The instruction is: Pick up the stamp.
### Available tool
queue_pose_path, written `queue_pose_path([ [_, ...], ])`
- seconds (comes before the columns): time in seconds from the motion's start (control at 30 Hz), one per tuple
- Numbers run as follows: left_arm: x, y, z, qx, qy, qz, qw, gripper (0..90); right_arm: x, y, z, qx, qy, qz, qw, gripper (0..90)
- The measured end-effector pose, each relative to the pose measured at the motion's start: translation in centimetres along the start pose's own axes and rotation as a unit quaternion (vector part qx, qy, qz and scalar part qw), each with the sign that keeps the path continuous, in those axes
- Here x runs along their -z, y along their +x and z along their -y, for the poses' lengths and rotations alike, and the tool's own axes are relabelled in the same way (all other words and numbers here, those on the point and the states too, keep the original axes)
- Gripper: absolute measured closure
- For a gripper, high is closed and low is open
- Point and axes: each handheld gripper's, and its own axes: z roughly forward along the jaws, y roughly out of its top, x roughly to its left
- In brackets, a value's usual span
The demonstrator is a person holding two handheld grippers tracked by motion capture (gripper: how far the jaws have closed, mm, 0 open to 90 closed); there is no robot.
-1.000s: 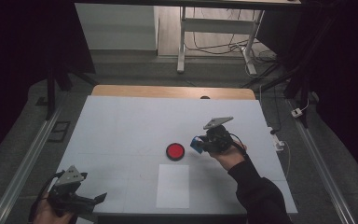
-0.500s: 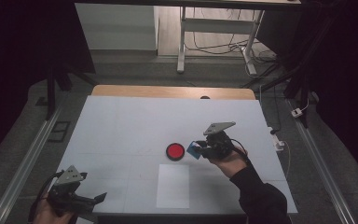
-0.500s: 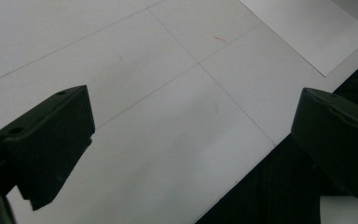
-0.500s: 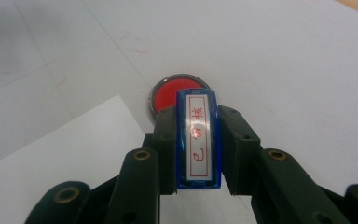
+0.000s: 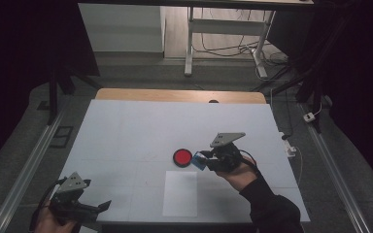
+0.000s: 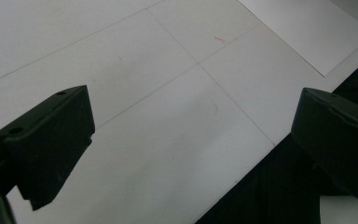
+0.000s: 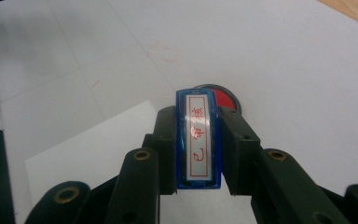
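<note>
A: Two grippers, one at each side. The left gripper [image 5: 80,206] sits at the near left corner of the white table [image 5: 126,131], its jaws spread wide with nothing but tabletop between them.

B: And moving right?

A: One white paper sheet [image 5: 180,193] lies flat near the front edge. One round red ink pad [image 5: 182,157] rests just behind it.

B: The stamp?

A: One blue stamp [image 7: 198,140], clamped between the jaws of the right gripper [image 5: 205,160], its white label with red characters facing that gripper's camera. It hangs just beside the ink pad, on its right, above the paper's far right corner.

B: Does it touch the pad?

A: Can't tell.
</note>
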Motion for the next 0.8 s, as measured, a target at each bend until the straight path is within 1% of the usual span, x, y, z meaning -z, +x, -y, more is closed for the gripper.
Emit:
queue_pose_path([
  [0.03, 0.0, 0.0, 0.0, 0.000, 0.000, 0.000, 1.0000, 0.0, 0.0, 0.4, 0.0, 0.002, -0.002, -0.007, 1.0000, 70.0],
  [0.1, 0.0, 0.0, 0.0, -0.001, 0.001, 0.000, 1.0000, 0.0, 0.1, 0.6, -0.1, 0.004, -0.002, -0.009, 0.9999, 70.0],
  [0.2, 0.0, 0.0, 0.0, 0.000, 0.000, 0.000, 1.0000, 0.0, 0.2, 1.2, 0.0, 0.010, -0.006, -0.020, 0.9997, 70.0],
  [0.27, 0.0, 0.0, 0.0, 0.000, 0.001, 0.000, 1.0000, 0.0, 0.2, 1.4, 0.0, 0.011, -0.006, -0.021, 0.9997, 70.0],
  [0.33, 0.0, 0.0, 0.0, -0.001, 0.001, 0.000, 1.0000, 0.0, 0.4, 1.8, -0.1, 0.014, -0.008, -0.029, 0.9994, 70.0],
  [0.47, 0.0, 0.0, 0.0, -0.003, 0.001, 0.001, 1.0000, 0.0, 0.5, 2.2, -0.1, 0.020, -0.007, -0.036, 0.9991, 70.0],
  [0.67, 0.0, -0.1, 0.0, -0.005, 0.001, 0.000, 1.0000, 0.0, 0.5, 3.2, -0.2, 0.026, -0.013, -0.055, 0.9980, 70.0],
  [0.8, 0.0, -0.1, 0.0, -0.006, 0.003, -0.001, 1.0000, 0.0, 0.6, 3.7, -0.3, 0.032, -0.014, -0.063, 0.9974, 70.0],
])
